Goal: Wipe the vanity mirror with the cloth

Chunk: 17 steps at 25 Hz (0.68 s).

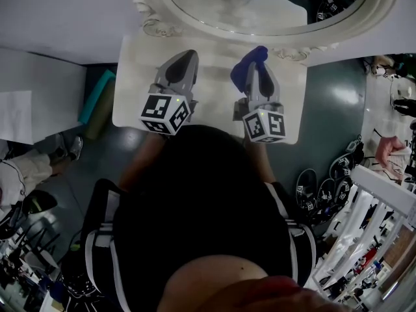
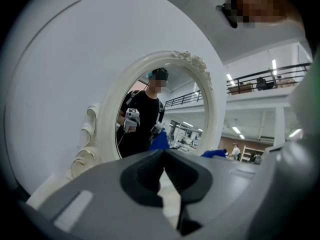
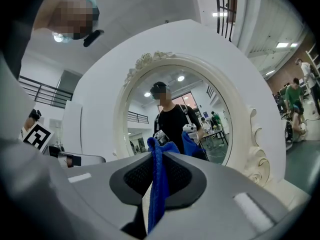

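Right gripper (image 3: pixel 157 159): jaws clamped onto the blue cloth (image 3: pixel 156 194), fold edge-on between the pads, tuft poking out past the tips.
Cloth position: over the back edge of the vanity top (image 1: pixel 136 57), right of centre, just short of the lower rim of the vanity mirror (image 1: pixel 247 2). Can't tell contact with the frame; apart from the glass.
Left gripper (image 2: pixel 164 156): jaws closed tip to tip, nothing between them, parked beside the right one over the same top, aimed at the mirror.
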Motion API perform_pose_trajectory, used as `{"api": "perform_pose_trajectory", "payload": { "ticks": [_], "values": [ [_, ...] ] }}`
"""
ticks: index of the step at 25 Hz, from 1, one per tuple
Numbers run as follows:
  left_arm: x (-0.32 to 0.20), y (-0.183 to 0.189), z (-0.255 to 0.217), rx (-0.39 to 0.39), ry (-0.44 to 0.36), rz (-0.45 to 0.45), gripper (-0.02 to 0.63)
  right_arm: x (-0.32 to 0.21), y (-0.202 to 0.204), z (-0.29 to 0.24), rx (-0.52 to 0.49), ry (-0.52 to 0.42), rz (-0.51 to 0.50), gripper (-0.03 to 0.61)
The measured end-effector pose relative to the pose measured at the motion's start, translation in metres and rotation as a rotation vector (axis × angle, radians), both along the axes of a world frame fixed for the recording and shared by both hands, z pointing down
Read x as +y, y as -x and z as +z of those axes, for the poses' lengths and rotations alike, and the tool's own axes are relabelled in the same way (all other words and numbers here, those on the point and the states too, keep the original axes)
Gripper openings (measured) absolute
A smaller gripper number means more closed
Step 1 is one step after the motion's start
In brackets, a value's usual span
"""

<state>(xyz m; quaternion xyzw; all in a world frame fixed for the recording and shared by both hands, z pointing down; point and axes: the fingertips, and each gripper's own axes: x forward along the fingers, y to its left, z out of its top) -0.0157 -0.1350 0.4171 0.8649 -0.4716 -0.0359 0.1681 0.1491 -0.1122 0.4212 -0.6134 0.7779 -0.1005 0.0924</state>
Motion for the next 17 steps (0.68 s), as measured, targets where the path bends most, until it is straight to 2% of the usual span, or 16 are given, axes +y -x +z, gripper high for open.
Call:
{"api": "perform_pose_trajectory", "payload": {
  "ticks": [17],
  "values": [
    [0.0002, -0.0061, 0.0017, -0.003, 0.004, 0.004, 0.011, -0.0021, -0.0049, 0.0003, 0.018, 0.001, -0.005, 0.038]
  ]
}}
